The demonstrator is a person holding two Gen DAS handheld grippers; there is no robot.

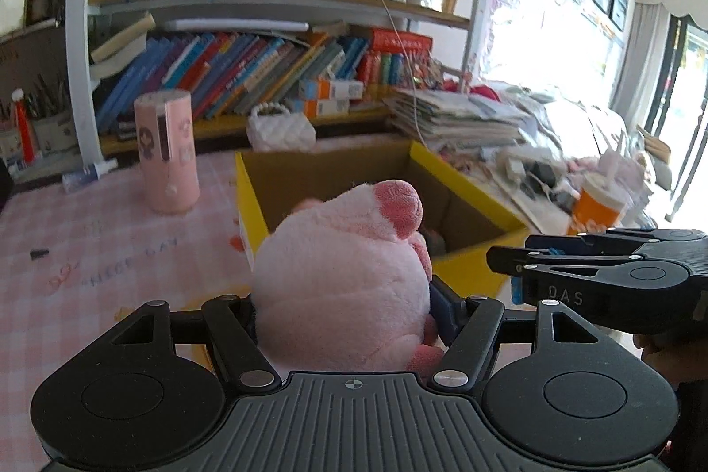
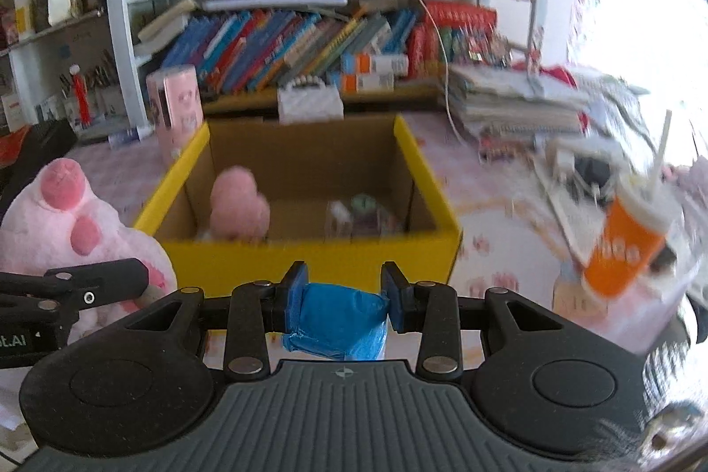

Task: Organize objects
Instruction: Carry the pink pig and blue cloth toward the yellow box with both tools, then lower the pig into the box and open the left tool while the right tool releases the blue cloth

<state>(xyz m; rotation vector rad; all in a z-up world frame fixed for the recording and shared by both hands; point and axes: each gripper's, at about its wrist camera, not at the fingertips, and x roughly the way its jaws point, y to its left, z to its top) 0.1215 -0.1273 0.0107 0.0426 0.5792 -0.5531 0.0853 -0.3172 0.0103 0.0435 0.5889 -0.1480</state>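
Bookshelf (image 2: 309, 43) fills the back, w/ slanted rows of glossy paperbacks, pen cups on the upper board. Table (image 1: 88, 251) under it wears a pink checked cloth, smooth, faint print.

Yellow box (image 2: 318, 264): open-top cardboard, square corners, raw brown corrugated inside, yellow outer skin. Sits mid-table. Inside, a pink fuzzy lump (image 2: 239, 206) at left & a small clear-wrapped item (image 2: 363, 213) at right, too blurred to ID.

Pink plush toy (image 1: 340, 277): round, fleecy, pale pink w/ darker pink pads. Left gripper (image 1: 343, 312) has its jaws clamped on the toy's sides, pile bulging past the black fingers; toy is up off the cloth, just in front of the box's near-left corner.

Pink cylinder (image 1: 168, 153): upright, matte, cartoon print, left of box. White quilted bag (image 1: 281, 131) w/ bead handle behind box. Orange paper cup (image 2: 624, 255), white lid & straw, tilted, right of box.

Right gripper (image 2: 345, 295): jaws closed on a small blue roll (image 2: 340, 321), crinkly thin plastic film, held crosswise btwn blue pads, near the box's front wall.
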